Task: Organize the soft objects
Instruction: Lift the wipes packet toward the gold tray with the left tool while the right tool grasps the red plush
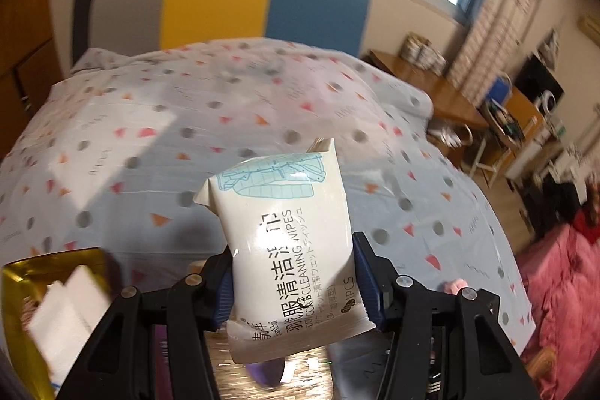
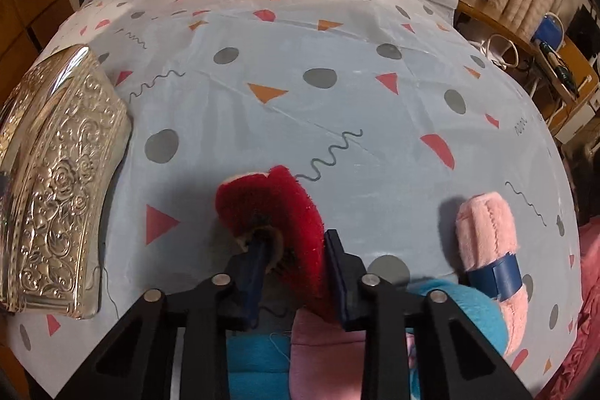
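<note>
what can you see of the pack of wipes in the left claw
The pack of wipes is a soft white plastic pouch with crimped, sealed ends. A pale blue line drawing sits near its top, and dark Chinese characters with "CLEANING WIPES" run lengthwise down its face. It stands on end, tilted slightly, lifted clear above the patterned bedsheet. The left claw is shut on its lower half, one blue pad pressing each side. Its upper corners are bent and its film is glossy. Nothing else touches it.

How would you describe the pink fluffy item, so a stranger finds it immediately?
Look at the patterned sheet covering the table. Near its right edge lies a pink plush roll, beside the red plush piece. Only it wears a blue band.
</note>
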The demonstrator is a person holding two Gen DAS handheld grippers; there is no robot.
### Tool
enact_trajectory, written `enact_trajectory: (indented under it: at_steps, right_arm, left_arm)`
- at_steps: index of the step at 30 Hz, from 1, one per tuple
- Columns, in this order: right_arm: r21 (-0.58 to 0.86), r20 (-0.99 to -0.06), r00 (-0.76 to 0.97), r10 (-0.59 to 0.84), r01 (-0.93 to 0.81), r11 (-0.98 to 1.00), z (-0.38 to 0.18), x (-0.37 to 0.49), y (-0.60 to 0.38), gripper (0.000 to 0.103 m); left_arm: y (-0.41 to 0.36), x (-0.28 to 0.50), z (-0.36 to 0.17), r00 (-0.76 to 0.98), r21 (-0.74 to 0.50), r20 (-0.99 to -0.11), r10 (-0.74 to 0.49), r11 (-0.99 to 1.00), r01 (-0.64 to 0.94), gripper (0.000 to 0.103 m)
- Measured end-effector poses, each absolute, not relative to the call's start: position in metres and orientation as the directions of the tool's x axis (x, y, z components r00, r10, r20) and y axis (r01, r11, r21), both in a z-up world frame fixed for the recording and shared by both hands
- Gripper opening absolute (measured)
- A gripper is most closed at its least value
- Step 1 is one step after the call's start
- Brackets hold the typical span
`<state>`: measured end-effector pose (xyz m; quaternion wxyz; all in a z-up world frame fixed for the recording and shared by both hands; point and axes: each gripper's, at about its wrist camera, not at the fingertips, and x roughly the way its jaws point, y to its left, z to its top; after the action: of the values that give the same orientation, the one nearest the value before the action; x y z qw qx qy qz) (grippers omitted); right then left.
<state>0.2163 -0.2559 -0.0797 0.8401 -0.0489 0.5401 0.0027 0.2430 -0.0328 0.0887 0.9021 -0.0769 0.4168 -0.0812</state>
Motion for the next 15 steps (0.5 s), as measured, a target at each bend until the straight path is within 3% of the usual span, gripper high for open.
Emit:
enact_trajectory:
  at_steps: [8, 15]
  right_arm:
    - [-0.05, -0.917, 0.397, -0.028, -0.046, 0.998, -0.08, 0.214, -0.252, 0.03]
    - [-0.096, -0.908, 0.416, -0.056, -0.077, 0.992, -0.084, 0.212, -0.245, 0.031]
  left_arm:
    - [0.065, 0.198, 0.111, 0.713, -0.25, -0.68, -0.17, 0.968, -0.008, 0.056]
    - [0.155, 0.143, 0.094, 0.724, -0.279, -0.682, -0.109, 0.953, -0.12, 0.056]
